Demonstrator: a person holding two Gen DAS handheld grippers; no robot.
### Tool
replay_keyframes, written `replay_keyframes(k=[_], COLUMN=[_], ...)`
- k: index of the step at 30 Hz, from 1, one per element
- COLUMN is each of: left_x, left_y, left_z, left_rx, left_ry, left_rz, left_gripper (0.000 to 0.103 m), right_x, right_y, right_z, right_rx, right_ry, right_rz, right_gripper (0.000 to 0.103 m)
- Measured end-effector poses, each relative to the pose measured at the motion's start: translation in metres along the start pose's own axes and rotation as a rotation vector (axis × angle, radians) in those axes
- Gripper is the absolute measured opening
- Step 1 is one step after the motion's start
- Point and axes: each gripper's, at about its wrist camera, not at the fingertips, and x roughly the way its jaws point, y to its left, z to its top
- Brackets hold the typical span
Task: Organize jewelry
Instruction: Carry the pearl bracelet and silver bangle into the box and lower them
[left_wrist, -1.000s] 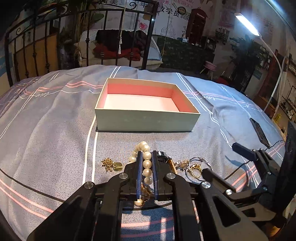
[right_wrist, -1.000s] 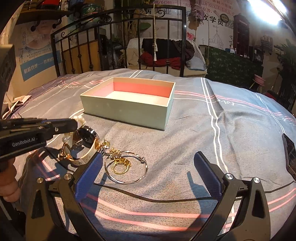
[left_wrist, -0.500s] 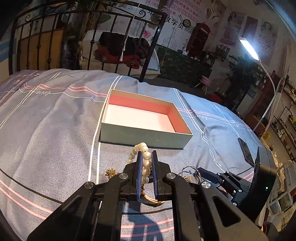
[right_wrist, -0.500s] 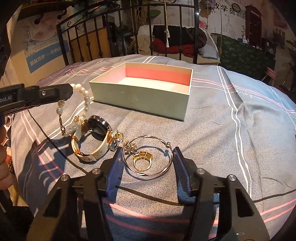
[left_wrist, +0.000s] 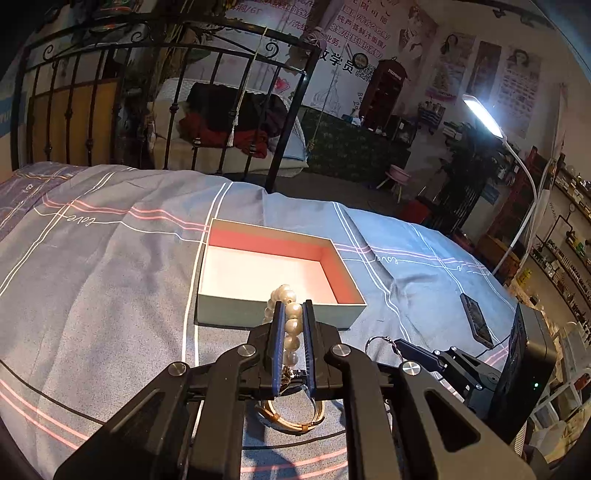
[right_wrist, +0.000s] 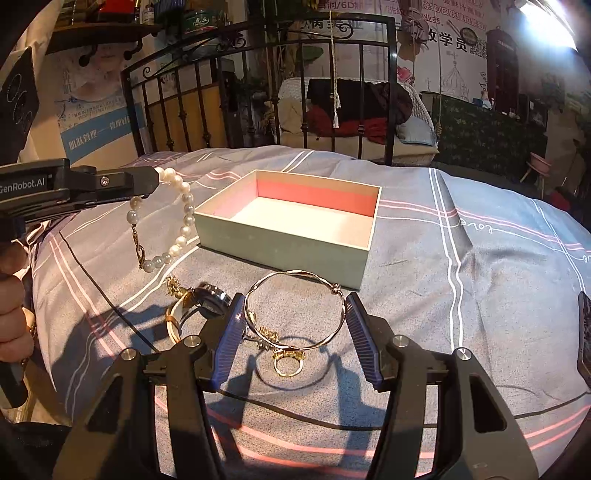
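Observation:
My left gripper (left_wrist: 292, 325) is shut on a pearl bracelet (left_wrist: 291, 317) and holds it in the air, just short of the near wall of an open pale-green box with a pink inside (left_wrist: 236, 314). In the right wrist view the bracelet (right_wrist: 177, 225) hangs from that gripper (right_wrist: 155, 181), left of the box (right_wrist: 280, 251). My right gripper (right_wrist: 295, 325) closes around a thin silver bangle (right_wrist: 295, 306), which touches both pads and looks lifted off the bed. A gold ring (right_wrist: 288, 363) lies under it.
A watch with a gold band (right_wrist: 199, 306) and a small gold piece (right_wrist: 173, 286) lie on the grey striped bedspread (right_wrist: 480, 277) left of the bangle. A black phone (left_wrist: 476, 321) lies at the right. An iron bed frame (left_wrist: 166, 110) stands behind the box.
My left gripper has lifted the pearl bracelet off the bed and carried it toward the box. My right gripper has narrowed around the silver bangle and raised it.

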Motion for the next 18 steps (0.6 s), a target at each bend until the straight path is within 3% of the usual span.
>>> replay_keyframes(k=[8,18], left_x=[0.010,0.045], left_y=[-0.010,-0.012], left_z=[0.028,0.071], left_rx=[0.034,0.059], left_ry=[-0.041,-0.052], left_rz=[-0.004,0.011], left_gripper=[0.009,0.009], right_x=[0.012,0.062], right_y=[-0.008,-0.022], right_z=[0.047,0.098], right_rx=[-0.017,-0.001], right_ry=[-0.047,0.007], right_rz=[0.004,-0.011], right_gripper=[0.055,0.055])
